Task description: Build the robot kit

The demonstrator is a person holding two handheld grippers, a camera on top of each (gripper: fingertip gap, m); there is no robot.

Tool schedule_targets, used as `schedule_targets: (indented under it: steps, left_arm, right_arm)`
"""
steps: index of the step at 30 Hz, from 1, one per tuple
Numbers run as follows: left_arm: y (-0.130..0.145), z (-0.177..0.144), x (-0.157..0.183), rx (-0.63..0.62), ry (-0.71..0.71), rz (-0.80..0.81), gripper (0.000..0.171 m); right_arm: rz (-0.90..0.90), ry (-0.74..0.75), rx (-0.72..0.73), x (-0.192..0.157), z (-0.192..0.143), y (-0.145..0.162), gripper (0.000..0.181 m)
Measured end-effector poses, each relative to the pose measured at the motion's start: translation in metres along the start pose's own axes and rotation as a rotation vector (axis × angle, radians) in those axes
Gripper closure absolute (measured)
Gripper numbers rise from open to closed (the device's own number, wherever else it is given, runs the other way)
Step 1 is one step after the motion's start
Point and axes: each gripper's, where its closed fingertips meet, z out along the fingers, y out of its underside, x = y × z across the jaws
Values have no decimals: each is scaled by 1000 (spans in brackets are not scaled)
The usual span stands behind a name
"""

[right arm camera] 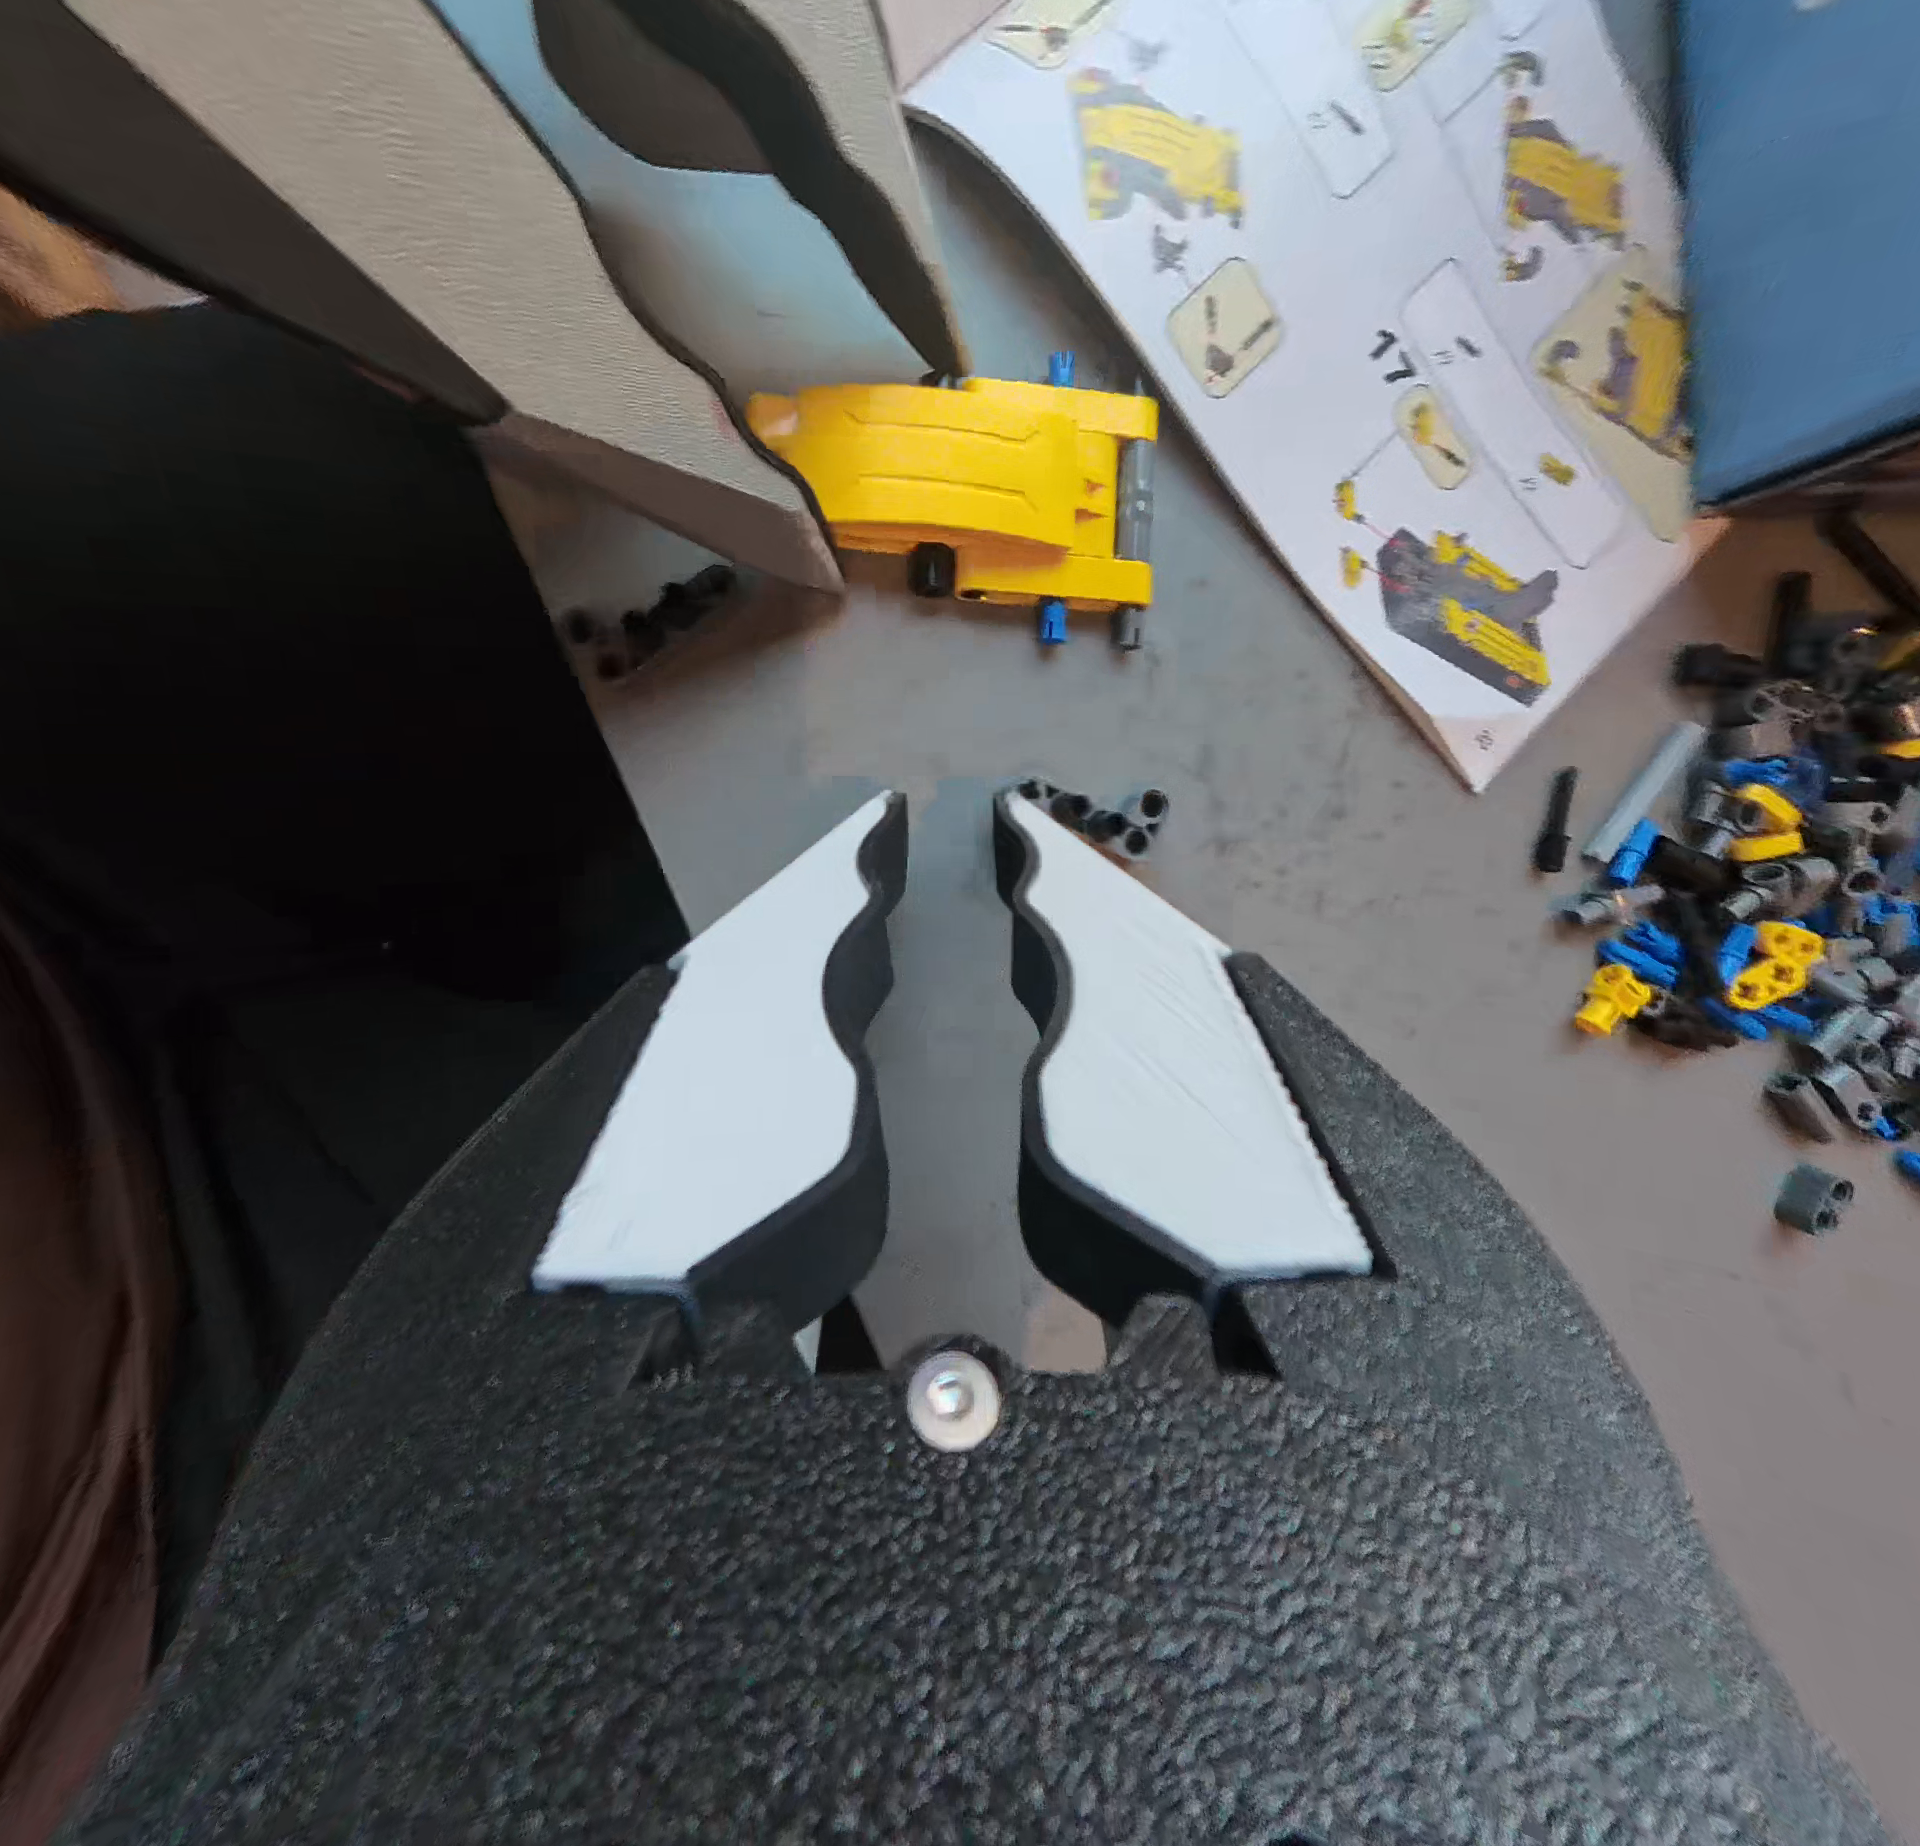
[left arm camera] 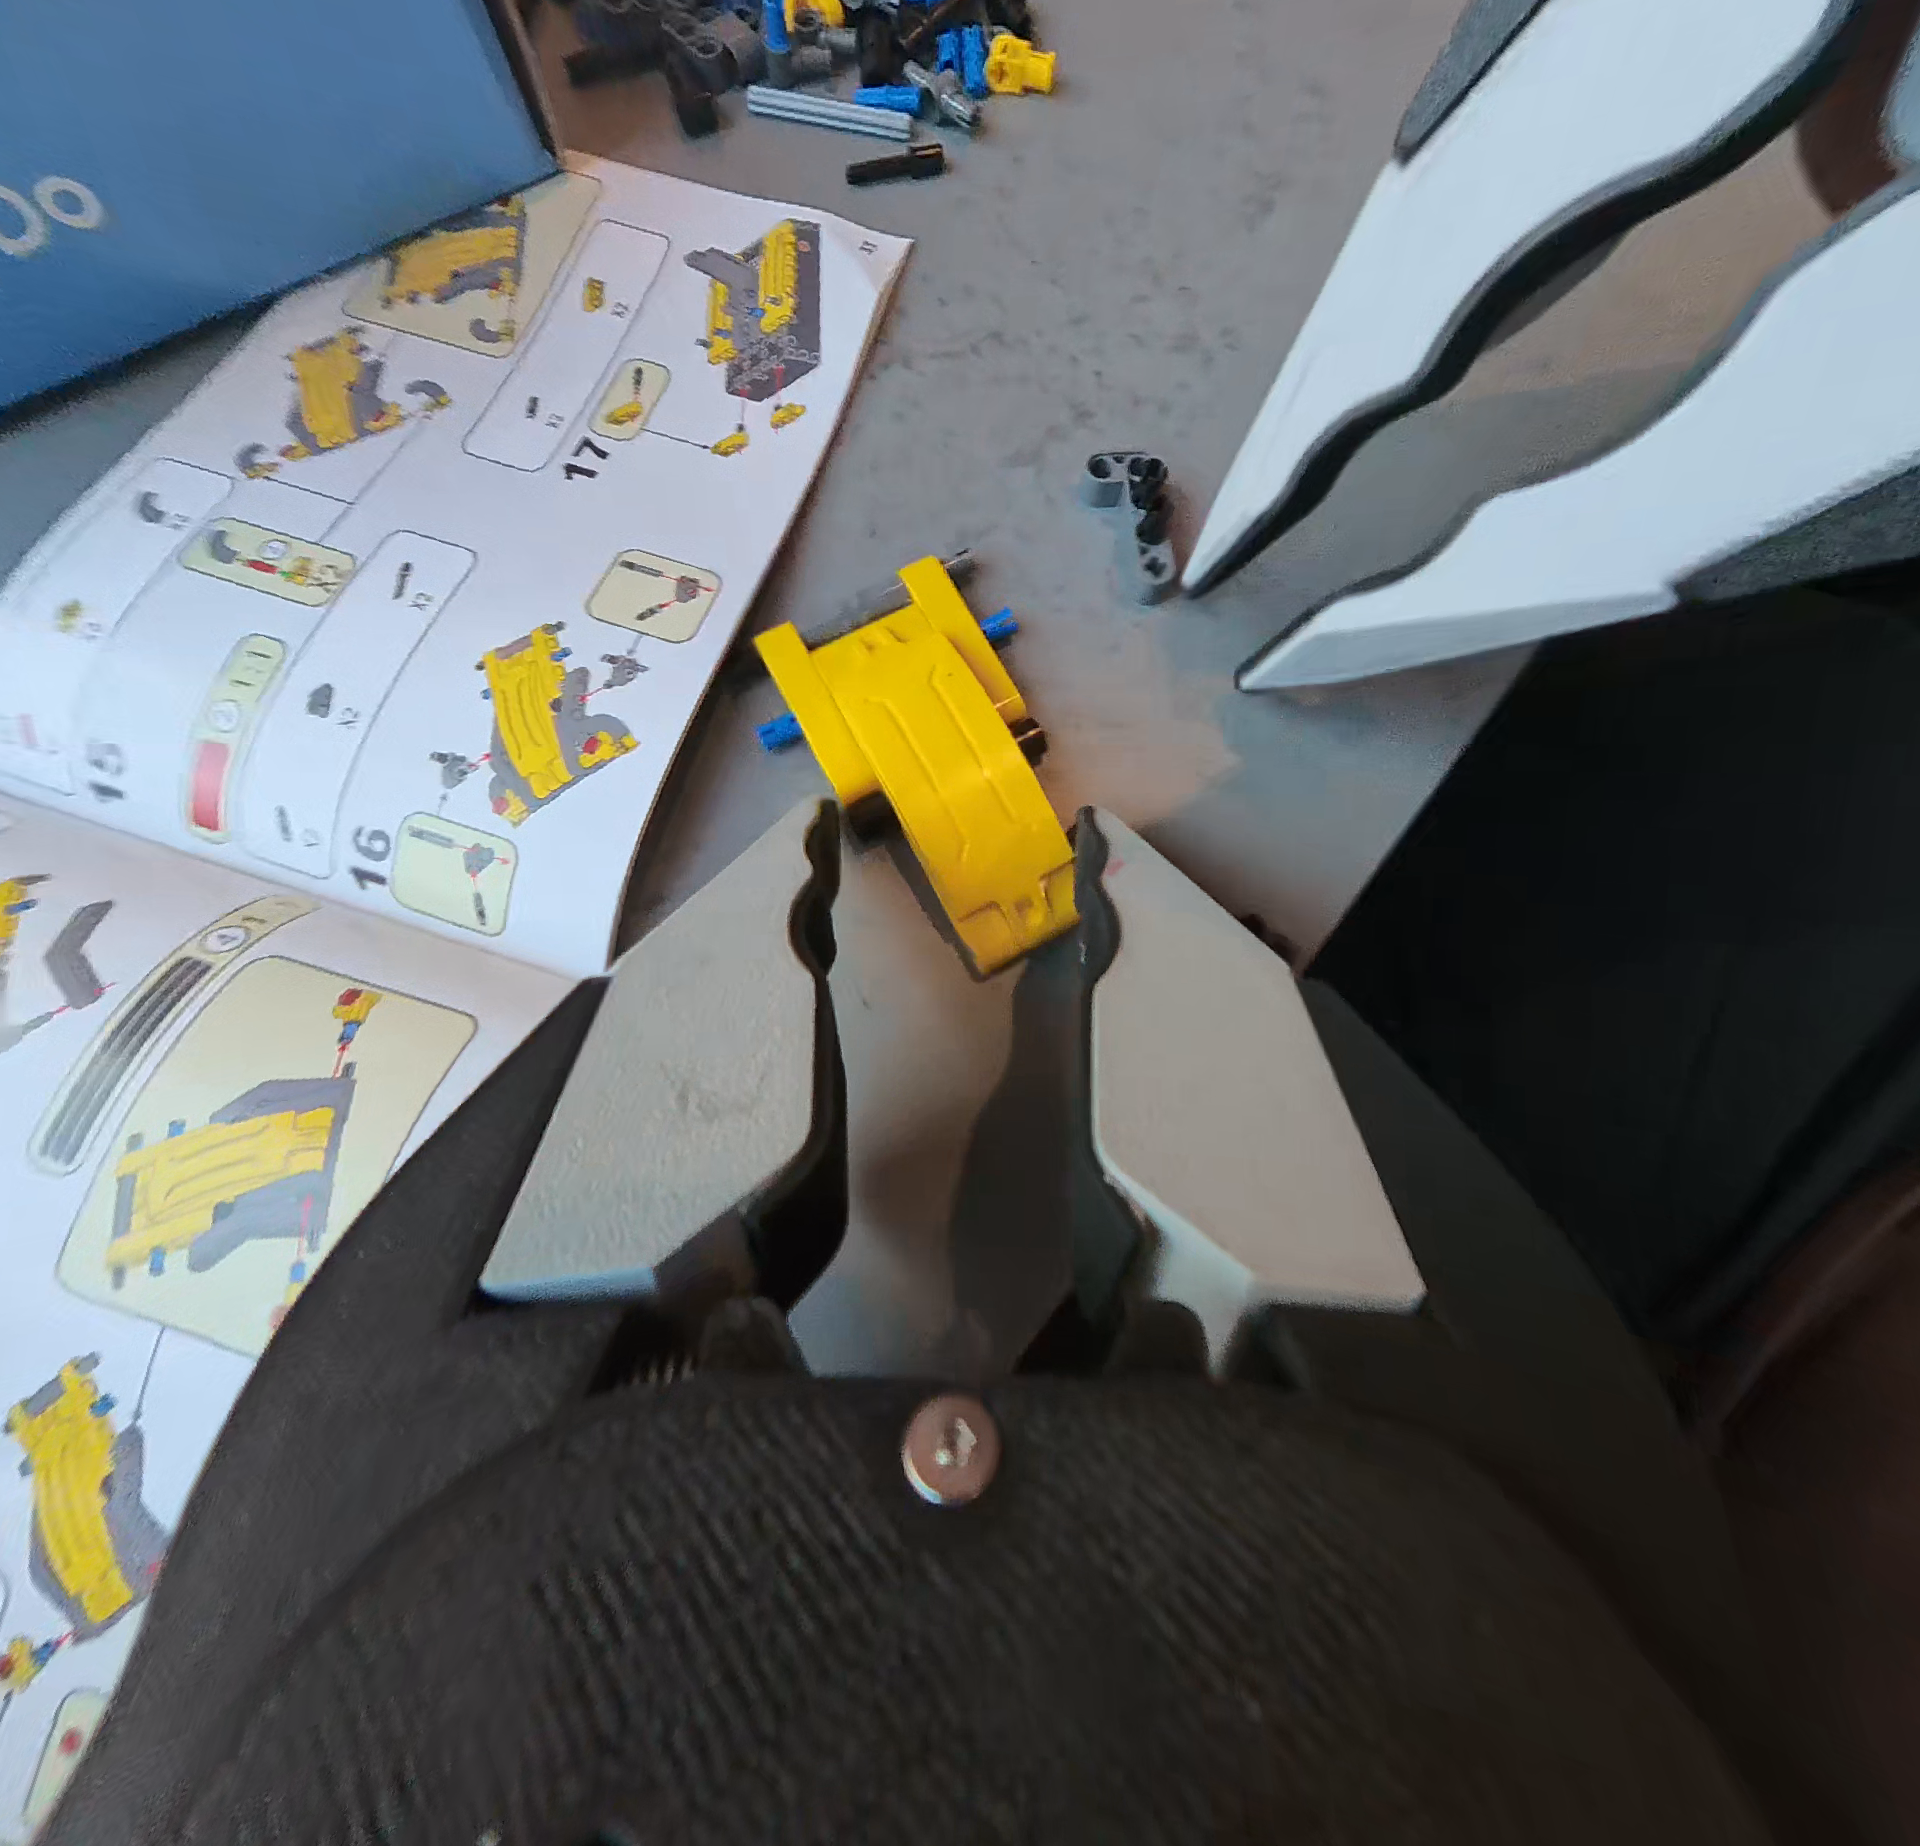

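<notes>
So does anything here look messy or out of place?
Mostly the heap of small blue, black and yellow building pieces, dumped loose on the grey table. One grey piece lies apart from it. The instruction booklet bulges instead of lying flat.

Bare grey table (right arm camera: pixel 1195 965) lies open between the yellow assembly (right arm camera: pixel 966 487) and the heap of loose pieces (right arm camera: pixel 1787 923). The open booklet (left arm camera: pixel 436 570) and blue box (left arm camera: pixel 229 123) close off the far side.

I see soft, even daylight, perhaps from a window; wide-angle edges bend and blur, shadows stay faint.
</notes>
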Motion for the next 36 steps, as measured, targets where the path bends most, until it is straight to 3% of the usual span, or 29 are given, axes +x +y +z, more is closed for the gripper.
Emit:
schedule_targets:
  steps: [1,6,7,13,16,19,23,25,28,29,31,32,36]
  left_arm:
    - [0,1,-3,18,-43,26,132]
    - [-1,0,-4,44,-50,38,138]
    - [0,-1,-6,42,-51,35,148]
    - [2,-5,-7,78,-60,75,148]
    - [-2,-12,-9,110,-90,133,148]
    - [-10,-24,-7,141,-157,269,148]
    - [-22,-44,1,174,-330,573,149]
    - [-25,-50,7,183,-402,691,148]
    - [-31,-60,19,254,-449,769,149]
    - [-33,-62,23,281,-445,773,149]
    - [-35,-66,28,318,-443,772,149]
    - [-34,-64,28,307,-440,762,149]
    - [-31,-63,26,320,-423,689,149]
  right_arm:
    - [4,11,22,0,0,0,165]
    - [-54,-19,76,-18,-2,3,159]
    - [-51,-15,80,-18,-2,3,160]
    - [73,-42,179,-7,-3,-9,156]
    - [98,-80,268,-1,-6,-22,146]
    - [127,-72,328,18,-11,-31,133]
    - [174,-191,424,29,-22,-45,115]
    - [221,-299,412,25,-19,-46,103]
    - [272,-533,441,4,-21,-53,103]
    - [276,-586,460,-1,-23,-56,108]
    - [238,-714,491,-17,-35,-61,148]
    - [213,-755,495,-23,-40,-62,158]
    - [184,-783,506,-29,-48,-64,168]
